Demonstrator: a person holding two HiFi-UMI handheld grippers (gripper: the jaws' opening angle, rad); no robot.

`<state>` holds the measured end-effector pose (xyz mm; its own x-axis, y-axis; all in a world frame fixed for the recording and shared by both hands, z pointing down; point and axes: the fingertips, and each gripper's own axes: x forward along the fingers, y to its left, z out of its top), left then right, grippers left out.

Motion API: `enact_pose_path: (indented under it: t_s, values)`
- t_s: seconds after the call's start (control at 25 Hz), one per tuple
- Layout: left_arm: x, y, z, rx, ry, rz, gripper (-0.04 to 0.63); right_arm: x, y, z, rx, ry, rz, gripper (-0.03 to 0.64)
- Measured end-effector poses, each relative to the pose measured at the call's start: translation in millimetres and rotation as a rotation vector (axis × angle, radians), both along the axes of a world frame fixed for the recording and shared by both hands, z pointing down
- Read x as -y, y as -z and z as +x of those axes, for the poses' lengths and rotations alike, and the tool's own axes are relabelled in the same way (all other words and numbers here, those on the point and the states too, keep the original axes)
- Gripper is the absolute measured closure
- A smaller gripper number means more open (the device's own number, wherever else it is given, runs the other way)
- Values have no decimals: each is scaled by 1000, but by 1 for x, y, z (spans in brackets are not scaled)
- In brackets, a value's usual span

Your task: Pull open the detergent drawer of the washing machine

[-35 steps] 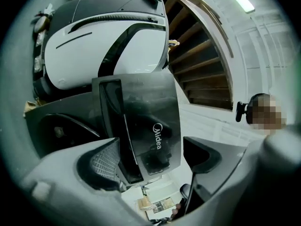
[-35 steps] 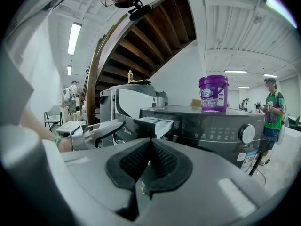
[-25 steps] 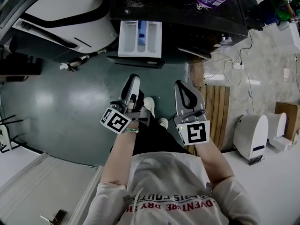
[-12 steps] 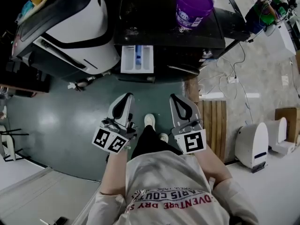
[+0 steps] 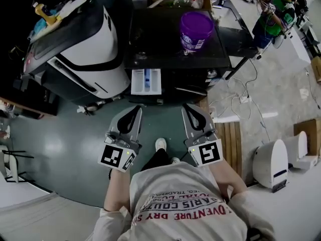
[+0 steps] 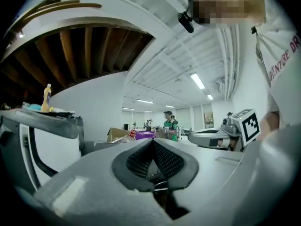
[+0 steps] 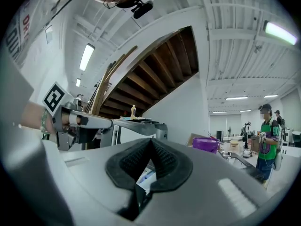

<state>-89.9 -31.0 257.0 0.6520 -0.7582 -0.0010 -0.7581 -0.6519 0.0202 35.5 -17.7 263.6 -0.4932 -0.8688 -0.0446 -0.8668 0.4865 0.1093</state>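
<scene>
The left hand-held gripper (image 5: 134,112) and right hand-held gripper (image 5: 190,110) are both pinched together and empty, well apart from the detergent drawer (image 5: 146,81), which juts open from the washing machine (image 5: 160,39), so the pull seems done.

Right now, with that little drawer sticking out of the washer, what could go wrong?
The detergent drawer juts out toward the person, so a step forward could knock it. Loose cables on the floor at the right could trip someone. A jolt might shake the purple bucket atop the washing machine.
</scene>
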Motion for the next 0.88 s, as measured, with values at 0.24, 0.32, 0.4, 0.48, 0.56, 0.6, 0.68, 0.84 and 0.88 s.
enact_pose_path:
  t_s: [0.24,0.32,0.4,0.48,0.56,0.6,0.68,0.84,0.88]
  values:
    - [-5,24,5,32,-34,48,598,-3,17,2,-48,17,25,617]
    - [-6,27,3,34,-38,49,598,-3,18,2,-43,23,12,617]
    - [-6,27,2,15,-46,36,598,-3,19,1,-37,22,6,617]
    - [-6,27,1,-8,-52,26,598,-3,19,0,-37,23,6,617]
    - [-6,25,0,-3,-50,22,598,-3,18,-2,-38,32,5,617]
    - [-6,24,-1,6,-49,20,598,-3,17,-3,-37,36,3,617]
    - [-7,22,0,27,-50,20,598,-3,16,-5,-36,36,-3,617]
    - [-8,22,3,34,-59,23,598,-2,7,1,-76,18,-7,617]
    - [-7,22,4,27,-61,23,598,-1,9,0,-73,16,-4,617]
